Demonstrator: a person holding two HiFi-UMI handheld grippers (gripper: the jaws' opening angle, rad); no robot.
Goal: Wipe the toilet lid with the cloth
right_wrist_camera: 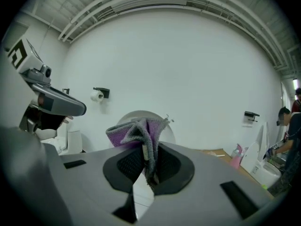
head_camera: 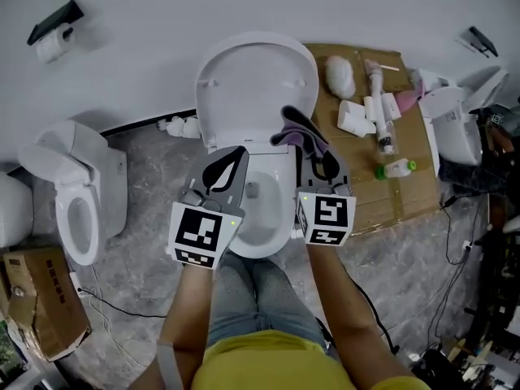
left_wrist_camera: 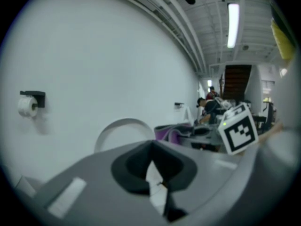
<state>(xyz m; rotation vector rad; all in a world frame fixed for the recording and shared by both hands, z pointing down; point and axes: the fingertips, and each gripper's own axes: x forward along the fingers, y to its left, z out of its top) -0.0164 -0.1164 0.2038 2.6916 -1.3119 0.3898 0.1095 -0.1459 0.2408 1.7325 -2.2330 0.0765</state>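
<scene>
- Head view: toilet lid [head_camera: 253, 75] is raised and leans back toward the white wall, with the open toilet bowl [head_camera: 262, 218] below it.
- Left gripper [head_camera: 231, 161] is over the bowl's left side, dark jaws pointing at the lid.
- Right gripper [head_camera: 318, 154] is over the bowl's right side, with a purple-grey cloth [head_camera: 299, 130] bunched at its tip.
- The cloth sits in front of the lid's lower right edge; can't tell from here if it touches the lid.
- A second toilet [head_camera: 77, 197] stands at left, with a toilet paper roll [head_camera: 52, 45] on the wall above it.
- A cardboard sheet [head_camera: 406, 197] at right carries bottles and white parts, and a cardboard box [head_camera: 39, 299] sits at lower left.
- Left gripper view: the jaws are closed together and there is nothing between them.
- The lid shows as a white arc past the jaws. The purple cloth is just right of it, next to the right gripper's marker cube [left_wrist_camera: 240, 131].
- A ceiling light [left_wrist_camera: 232, 25] is on at upper right, and people in the far background are too small to make out.
- Right gripper view: the jaws are clamped on the cloth. It stands up in a fold between the pads, with a tail hanging down into the gap.
- The lid is straight behind the cloth and looks apart from it.
- The left gripper is level at the left edge. A pink bottle [right_wrist_camera: 236, 153] stands on the cardboard at right.
</scene>
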